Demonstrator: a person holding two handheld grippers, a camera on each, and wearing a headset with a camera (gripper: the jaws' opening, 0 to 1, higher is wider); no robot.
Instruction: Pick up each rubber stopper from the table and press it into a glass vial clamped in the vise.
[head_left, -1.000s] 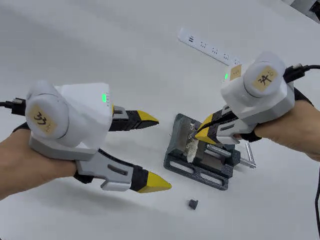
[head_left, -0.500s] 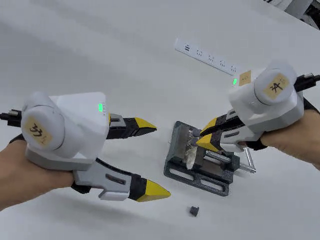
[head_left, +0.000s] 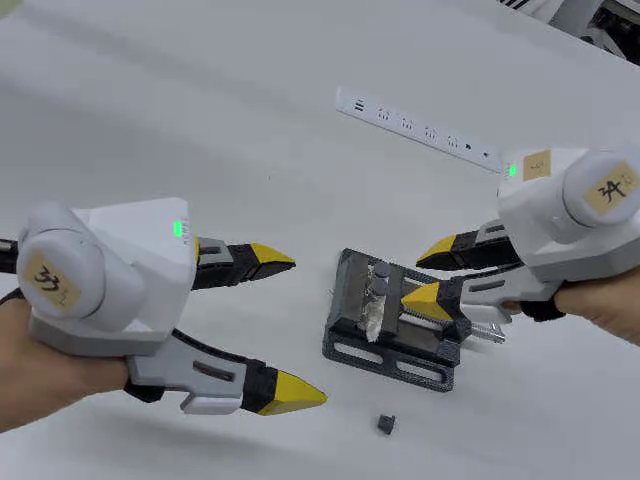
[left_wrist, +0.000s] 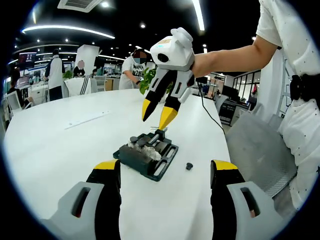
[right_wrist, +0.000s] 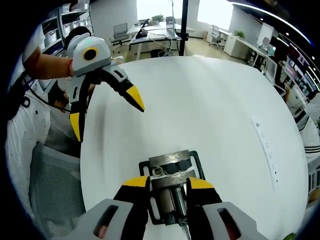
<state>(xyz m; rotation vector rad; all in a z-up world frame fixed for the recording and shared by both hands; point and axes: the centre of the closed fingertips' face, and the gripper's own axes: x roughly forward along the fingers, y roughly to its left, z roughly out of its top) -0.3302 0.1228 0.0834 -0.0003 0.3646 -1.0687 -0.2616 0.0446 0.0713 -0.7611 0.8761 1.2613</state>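
A dark vise (head_left: 392, 345) stands on the white table and clamps a row of glass vials (head_left: 374, 312). Two of them carry dark stoppers (head_left: 380, 271); in the right gripper view the end vial (right_wrist: 157, 171) looks uncapped. One loose rubber stopper (head_left: 386, 424) lies in front of the vise, also seen as a small stopper (left_wrist: 189, 166) in the left gripper view. My right gripper (head_left: 430, 275) is open and holds nothing, just right of the vials. My left gripper (head_left: 285, 325) is wide open left of the vise (left_wrist: 147, 152), holding nothing.
A white power strip (head_left: 420, 130) lies on the table behind the vise; the strip (right_wrist: 265, 145) lies to the right in the right gripper view. The vise screw handle (head_left: 488, 332) sticks out to the right. People and office furniture stand beyond the table.
My right gripper has opened and drawn back to the right, off the vial tops where its tips were close together. The left gripper has stayed wide open.
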